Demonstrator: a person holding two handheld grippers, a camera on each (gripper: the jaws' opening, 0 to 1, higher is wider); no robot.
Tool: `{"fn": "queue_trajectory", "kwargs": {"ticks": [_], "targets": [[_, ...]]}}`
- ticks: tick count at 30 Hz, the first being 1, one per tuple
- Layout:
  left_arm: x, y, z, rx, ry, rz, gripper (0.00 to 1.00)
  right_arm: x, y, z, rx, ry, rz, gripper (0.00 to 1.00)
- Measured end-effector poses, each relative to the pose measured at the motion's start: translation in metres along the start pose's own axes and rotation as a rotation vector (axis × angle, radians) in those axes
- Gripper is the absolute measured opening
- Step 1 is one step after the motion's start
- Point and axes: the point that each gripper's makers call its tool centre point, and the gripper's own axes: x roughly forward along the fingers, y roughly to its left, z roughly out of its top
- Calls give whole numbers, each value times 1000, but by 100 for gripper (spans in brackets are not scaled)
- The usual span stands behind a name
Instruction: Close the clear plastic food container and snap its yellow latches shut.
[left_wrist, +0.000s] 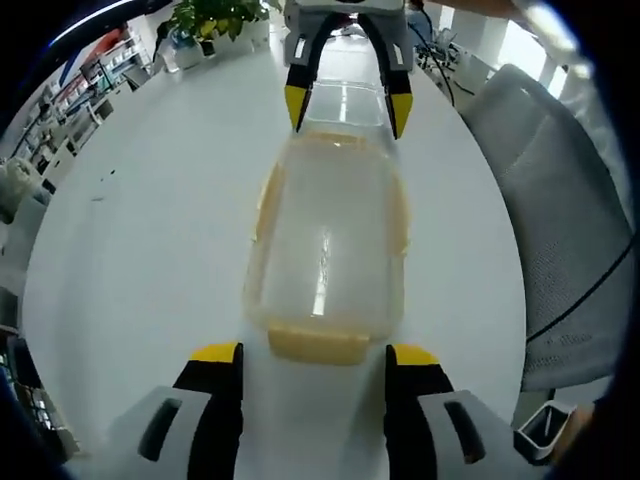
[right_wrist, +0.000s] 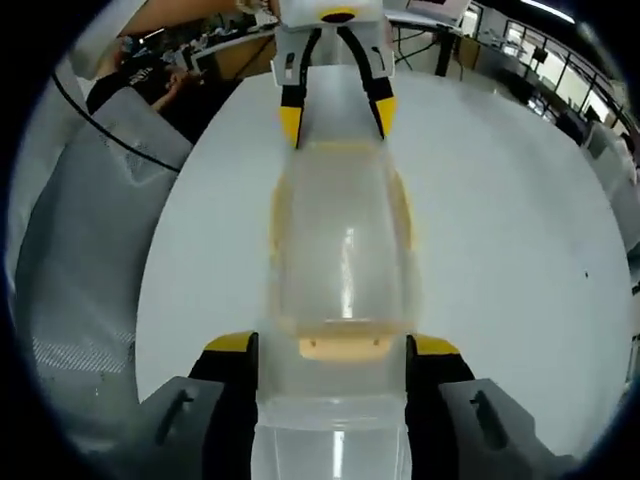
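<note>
A clear plastic food container (left_wrist: 328, 240) (right_wrist: 342, 240) lies lengthwise on the white table (left_wrist: 140, 230) between my two grippers, which face each other. Its lid sits on top, with a yellowish seal around the rim. One yellow latch (left_wrist: 320, 345) lies at the end nearest my left gripper (left_wrist: 314, 354), whose jaws stand open just short of that end. The other yellow latch (right_wrist: 345, 347) is at the opposite end. There my right gripper (right_wrist: 333, 346) (left_wrist: 349, 105) has its jaws against both sides of the container's clear end.
A grey office chair (left_wrist: 560, 230) (right_wrist: 80, 230) stands close to the table's edge. Potted plants (left_wrist: 215, 20) sit at the far end of the table. Shelves (left_wrist: 80, 90) and desks (right_wrist: 520, 50) line the room beyond.
</note>
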Motion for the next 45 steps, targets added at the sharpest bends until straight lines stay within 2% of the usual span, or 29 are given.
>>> {"fn": "queue_trajectory", "kwargs": {"ticks": [4, 10, 14, 21, 27, 45], "targets": [[2, -1, 5, 0, -24, -18, 47, 3, 0, -1, 0, 2, 8, 51], [3, -4, 3, -7, -16, -39, 46, 9, 0, -2, -10, 24, 14, 49], [5, -4, 1, 6, -1, -38, 44, 10, -3, -3, -29, 48, 8, 44], [9, -8, -1, 24, 8, -59, 36, 13, -4, -2, -40, 77, -7, 37], [10, -9, 0, 57, 20, -66, 35, 15, -4, -2, -43, 108, -7, 37], [10, -8, 1, 45, 48, -59, 34, 14, -8, -4, -38, 121, -20, 36]]}}
